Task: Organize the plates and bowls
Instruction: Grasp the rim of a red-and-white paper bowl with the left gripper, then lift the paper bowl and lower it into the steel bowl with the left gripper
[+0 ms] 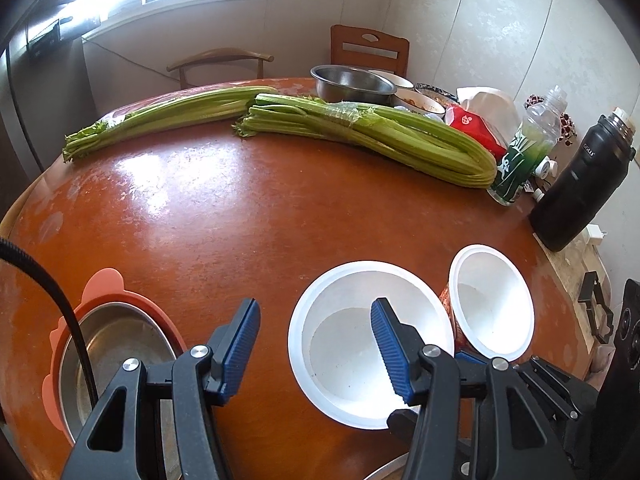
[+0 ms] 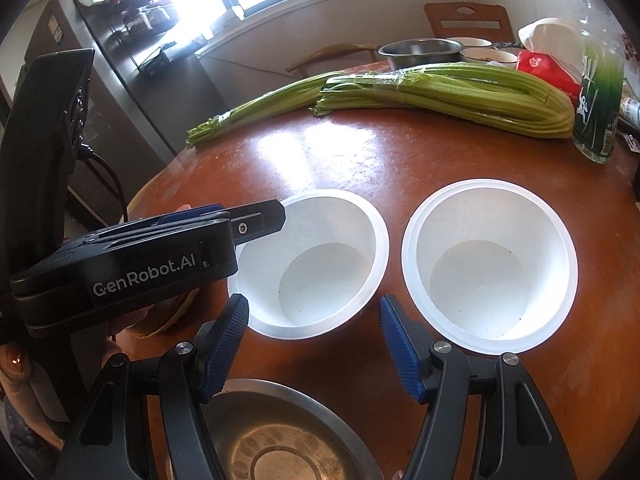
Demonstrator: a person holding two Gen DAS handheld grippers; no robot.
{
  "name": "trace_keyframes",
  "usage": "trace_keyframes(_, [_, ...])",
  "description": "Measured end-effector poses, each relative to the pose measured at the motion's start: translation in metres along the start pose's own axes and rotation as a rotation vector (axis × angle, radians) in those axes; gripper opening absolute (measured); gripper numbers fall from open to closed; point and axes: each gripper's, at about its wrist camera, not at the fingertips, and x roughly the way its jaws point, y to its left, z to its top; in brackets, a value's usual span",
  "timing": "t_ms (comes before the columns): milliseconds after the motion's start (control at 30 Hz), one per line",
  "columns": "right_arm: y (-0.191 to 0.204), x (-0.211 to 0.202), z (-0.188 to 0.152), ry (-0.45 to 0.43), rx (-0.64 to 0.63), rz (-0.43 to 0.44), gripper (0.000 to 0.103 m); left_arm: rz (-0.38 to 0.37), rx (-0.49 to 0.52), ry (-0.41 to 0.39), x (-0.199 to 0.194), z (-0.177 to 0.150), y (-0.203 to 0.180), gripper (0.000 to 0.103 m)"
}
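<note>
Two paper bowls [image 2: 316, 264] [image 2: 490, 266] stand side by side on the desk [image 2: 360, 156]; a steel bowl [image 2: 276, 436] lies nearer, before them; two celery bunches [image 2: 448, 94] lie across the far side; a bottle [image 2: 598, 96] stands far right, a steel basin [image 2: 420, 51] behind the celery.

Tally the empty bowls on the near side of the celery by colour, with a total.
White bowls: 2
Steel bowls: 2
Total: 4
</note>
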Motion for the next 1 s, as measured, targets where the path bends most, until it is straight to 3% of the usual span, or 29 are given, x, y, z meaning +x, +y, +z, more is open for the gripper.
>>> trace_keyframes(1000, [0.014,0.011,0.002,-0.012,-0.125,-0.029,0.069,-0.118,-0.018,0.075,0.028,-0.005,0.004,0.057])
